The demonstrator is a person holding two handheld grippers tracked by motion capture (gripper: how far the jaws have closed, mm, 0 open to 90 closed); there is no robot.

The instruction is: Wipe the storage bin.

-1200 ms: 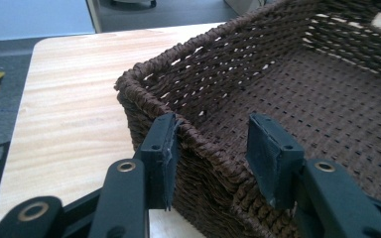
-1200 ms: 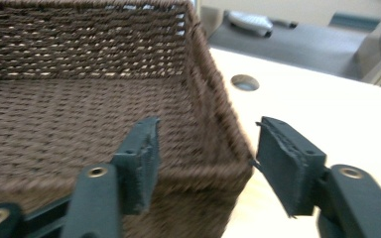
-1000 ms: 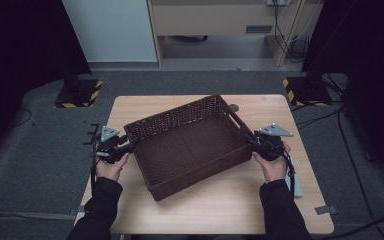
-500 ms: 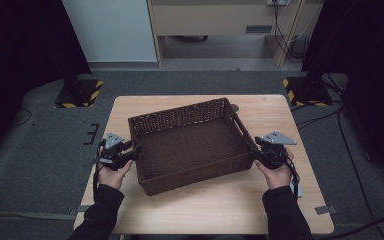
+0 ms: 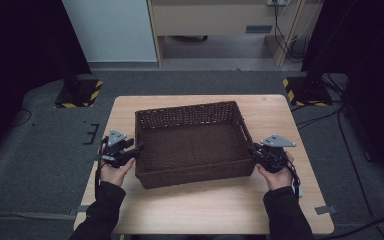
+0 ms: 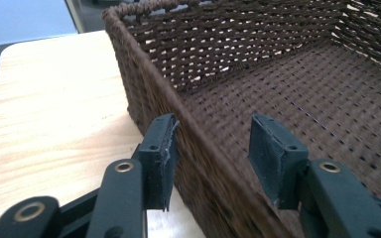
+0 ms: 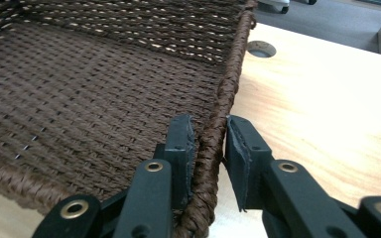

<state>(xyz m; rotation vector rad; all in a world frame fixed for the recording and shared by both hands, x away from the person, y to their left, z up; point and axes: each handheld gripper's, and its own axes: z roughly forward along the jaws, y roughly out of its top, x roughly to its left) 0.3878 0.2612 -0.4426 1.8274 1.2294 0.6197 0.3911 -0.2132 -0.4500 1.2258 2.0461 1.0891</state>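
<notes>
A dark brown, rectangular woven wicker basket (image 5: 192,145) sits near the middle of a pale wooden table (image 5: 280,112), its long sides running across the table and its inside bare. The person's 2 hands come in from the near edge, 1 at each short end of the basket. The left gripper (image 5: 130,151) straddles the rim of the basket's left wall; in the left gripper view (image 6: 213,144) the outer pad rests against the outside of the weave while the inner pad stands clear of it inside the basket, so these tongs are open around the wall and their jaws have just been opening a little. The right gripper (image 5: 254,150) is at the rim of the right wall; in the right gripper view (image 7: 210,144) its 2 black pads sit close on either side of the braided rim, the inner one pressed to it and the outer one just beside or touching it. Its jaws have just been closing with the rim between them, and they look clamped on the basket wall. A round hole (image 7: 261,49) in the tabletop lies just beyond the basket's far right corner.
</notes>
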